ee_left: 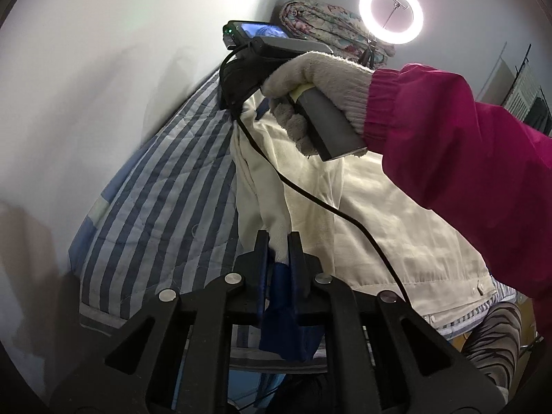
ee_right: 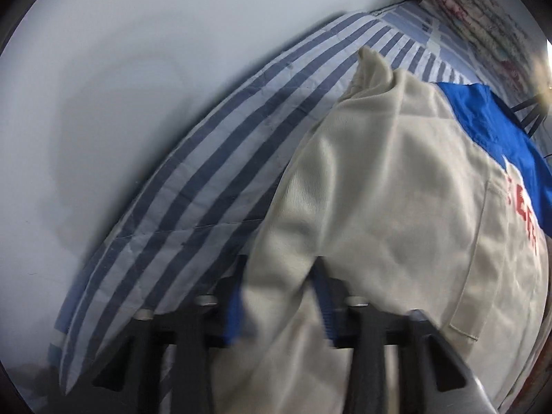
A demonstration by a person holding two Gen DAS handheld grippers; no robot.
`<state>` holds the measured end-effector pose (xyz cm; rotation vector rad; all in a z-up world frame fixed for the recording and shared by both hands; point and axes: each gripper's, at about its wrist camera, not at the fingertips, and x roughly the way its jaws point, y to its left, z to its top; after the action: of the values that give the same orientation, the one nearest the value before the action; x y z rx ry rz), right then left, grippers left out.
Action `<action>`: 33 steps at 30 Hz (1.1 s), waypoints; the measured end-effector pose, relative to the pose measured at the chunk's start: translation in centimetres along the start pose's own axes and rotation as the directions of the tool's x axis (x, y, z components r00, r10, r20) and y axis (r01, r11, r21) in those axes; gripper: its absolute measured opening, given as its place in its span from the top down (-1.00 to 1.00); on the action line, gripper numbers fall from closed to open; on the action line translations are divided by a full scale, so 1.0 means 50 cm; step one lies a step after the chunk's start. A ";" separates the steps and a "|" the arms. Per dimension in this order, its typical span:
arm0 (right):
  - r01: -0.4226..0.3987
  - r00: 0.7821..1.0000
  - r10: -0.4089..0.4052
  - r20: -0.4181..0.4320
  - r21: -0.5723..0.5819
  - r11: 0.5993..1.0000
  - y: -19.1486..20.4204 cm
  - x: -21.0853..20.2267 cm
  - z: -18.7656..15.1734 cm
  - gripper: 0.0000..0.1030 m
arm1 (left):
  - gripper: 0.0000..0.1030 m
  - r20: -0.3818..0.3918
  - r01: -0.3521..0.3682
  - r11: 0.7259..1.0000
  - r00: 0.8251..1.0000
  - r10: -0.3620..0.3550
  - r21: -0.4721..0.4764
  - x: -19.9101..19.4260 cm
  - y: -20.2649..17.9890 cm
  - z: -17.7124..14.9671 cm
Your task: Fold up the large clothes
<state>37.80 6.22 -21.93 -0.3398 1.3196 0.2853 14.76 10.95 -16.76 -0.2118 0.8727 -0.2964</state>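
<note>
A large cream jacket [ee_left: 396, 220] with blue panels and red lettering hangs lifted over a blue-and-white striped bed [ee_left: 162, 200]. My left gripper [ee_left: 278, 238] is shut on a cream and blue edge of the jacket. The right gripper [ee_left: 238, 79] shows in the left wrist view, held by a gloved hand in a magenta sleeve, at the jacket's far end. In the right wrist view my right gripper [ee_right: 281, 276] is shut on a bunched cream fold of the jacket [ee_right: 390, 186], whose blue panel [ee_right: 496, 131] lies to the right.
A white wall [ee_left: 103, 69] runs along the bed's far side. A folded floral quilt [ee_left: 327, 24] lies at the bed's head. A lit ring light [ee_left: 391, 11] stands beside it. A black cable [ee_left: 310, 193] trails across the jacket.
</note>
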 end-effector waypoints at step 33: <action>-0.601 0.798 0.419 0.434 0.513 0.612 -0.602 -0.021 -0.368 0.70 | 0.89 -0.136 0.153 0.940 0.984 -0.116 0.306 0.051 -0.281 -0.052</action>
<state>32.94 -28.72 -22.38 0.6693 1.1322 0.3371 11.91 -3.26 -16.01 0.0451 0.9142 -0.5763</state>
